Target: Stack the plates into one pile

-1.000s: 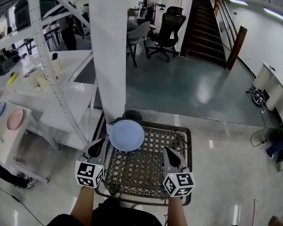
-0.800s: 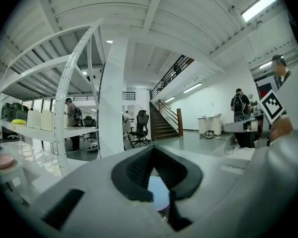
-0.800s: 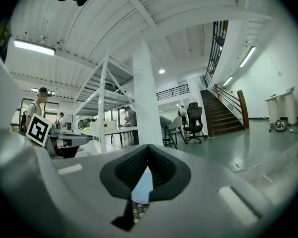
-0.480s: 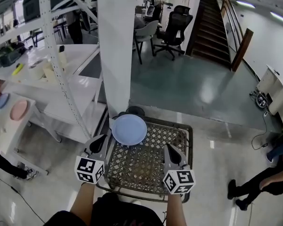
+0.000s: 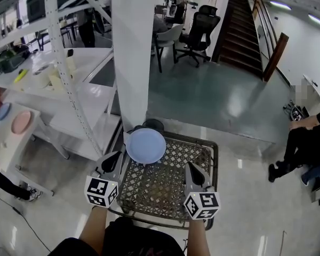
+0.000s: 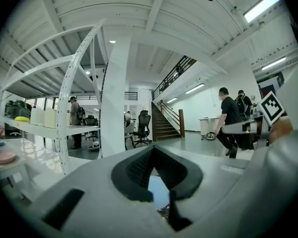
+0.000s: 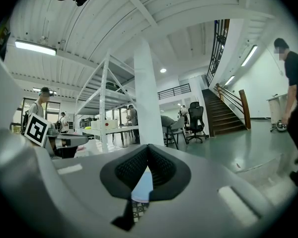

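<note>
**Both tools clenched, one plate waiting on the lattice**

Here we are: the left tool (image 5: 114,161) and the right tool (image 5: 191,170) are both pinched tight on nothing, held level over the near side of the lattice desk (image 5: 165,188). The pale blue plate (image 5: 145,146) lies flat at the desk's far left corner, just beyond the left tool's tip and well apart from the right one.

The danger, I'd say: with the jaws pressed together, a push forward would only shove the rim. That plate sits right by the edge and could slide off. The pink plate (image 5: 21,122) and the darker blue plate (image 5: 2,111) lie away on the white desk (image 5: 8,148) to the left, so a long carry risks a tilted, slipping grip.
</note>
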